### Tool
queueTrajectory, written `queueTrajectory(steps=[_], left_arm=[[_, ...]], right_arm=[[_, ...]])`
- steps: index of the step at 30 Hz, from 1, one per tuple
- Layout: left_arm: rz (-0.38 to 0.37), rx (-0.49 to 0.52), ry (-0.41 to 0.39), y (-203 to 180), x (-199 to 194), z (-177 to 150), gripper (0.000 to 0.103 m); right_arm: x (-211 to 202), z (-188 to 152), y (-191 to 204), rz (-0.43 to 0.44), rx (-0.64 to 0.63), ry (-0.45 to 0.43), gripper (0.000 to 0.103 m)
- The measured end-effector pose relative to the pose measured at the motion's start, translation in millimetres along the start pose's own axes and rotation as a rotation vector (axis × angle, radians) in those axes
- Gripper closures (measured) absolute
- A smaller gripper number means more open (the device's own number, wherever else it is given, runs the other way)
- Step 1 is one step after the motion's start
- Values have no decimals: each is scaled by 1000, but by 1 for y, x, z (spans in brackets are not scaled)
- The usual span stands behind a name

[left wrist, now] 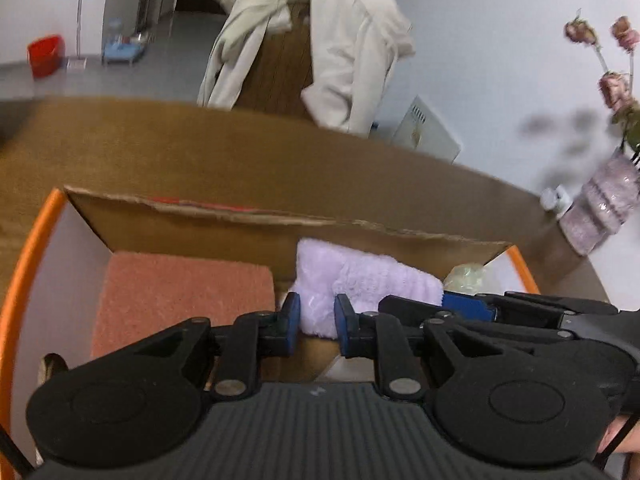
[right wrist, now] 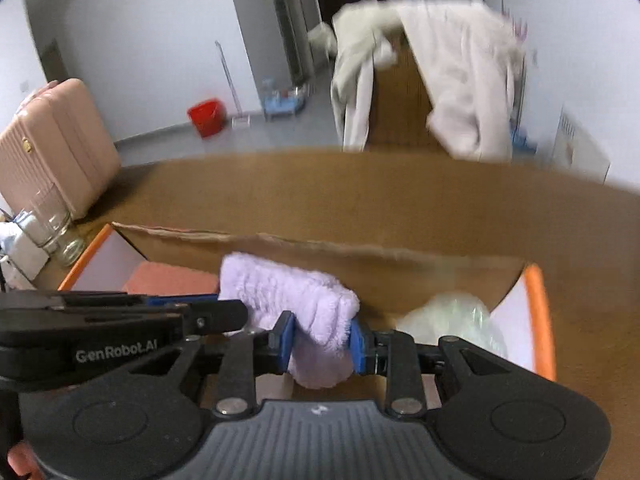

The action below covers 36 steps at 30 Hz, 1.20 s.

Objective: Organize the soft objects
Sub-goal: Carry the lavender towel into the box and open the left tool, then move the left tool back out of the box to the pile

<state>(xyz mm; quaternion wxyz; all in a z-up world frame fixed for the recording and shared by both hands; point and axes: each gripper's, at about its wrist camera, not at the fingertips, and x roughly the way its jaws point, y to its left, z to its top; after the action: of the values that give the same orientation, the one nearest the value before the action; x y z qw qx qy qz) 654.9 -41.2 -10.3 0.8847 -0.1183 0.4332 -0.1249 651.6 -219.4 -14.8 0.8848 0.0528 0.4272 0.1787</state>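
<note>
Lavender towel (right wrist: 296,304) is soft and fluffy, and it sits in the middle of the cardboard box (left wrist: 280,226). The right gripper (right wrist: 322,342) has its blue fingers (right wrist: 285,342) pinching one folded end of it, low in the right wrist view at about 6 o'clock. The left gripper (left wrist: 316,322) sits at the towel's near edge in the left wrist view, and its fingers (left wrist: 291,318) are spread a little, with towel showing in the gap (I cannot tell if they touch it).

At 9 o'clock from the lavender towel lies a pink towel (left wrist: 184,300), flat on the box floor. At 3 o'clock there is a crinkly clear bag (right wrist: 452,316) in the corner. The box has white side walls with an orange rim (left wrist: 24,264).

The box rests on a brown surface (right wrist: 360,196). Farther off, at 12 o'clock, a wooden chair (left wrist: 284,60) has a cream coat (left wrist: 352,48) draped over it. A vase of dried roses (left wrist: 600,204) stands at 2 o'clock in the left wrist view. A pink suitcase (right wrist: 52,148) and a red bucket (right wrist: 206,116) are out on the floor by the wall.
</note>
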Motion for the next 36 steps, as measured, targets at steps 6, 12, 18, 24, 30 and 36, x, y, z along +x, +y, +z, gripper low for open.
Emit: queueTrajectory(steps=[6, 12, 18, 24, 30, 36], left_arm=[[32, 22, -49, -4, -11, 0, 64], [46, 108, -127, -16, -66, -1, 48], [85, 202, -270, -23, -153, -26, 30], [123, 263, -473, -13, -255, -99, 15], [111, 259, -621, -2, -331, -207, 5], [157, 226, -658, -1, -365, -299, 2]], right_arm=[[6, 3, -21, 43, 146, 9, 50], [-24, -1, -6, 21, 91, -60, 41], [-112, -5, 16, 36, 19, -172, 35], [-215, -66, 33, 104, -42, -300, 22], [-286, -176, 54, 81, -86, -448, 16], [-309, -269, 92, -21, -155, -513, 15]])
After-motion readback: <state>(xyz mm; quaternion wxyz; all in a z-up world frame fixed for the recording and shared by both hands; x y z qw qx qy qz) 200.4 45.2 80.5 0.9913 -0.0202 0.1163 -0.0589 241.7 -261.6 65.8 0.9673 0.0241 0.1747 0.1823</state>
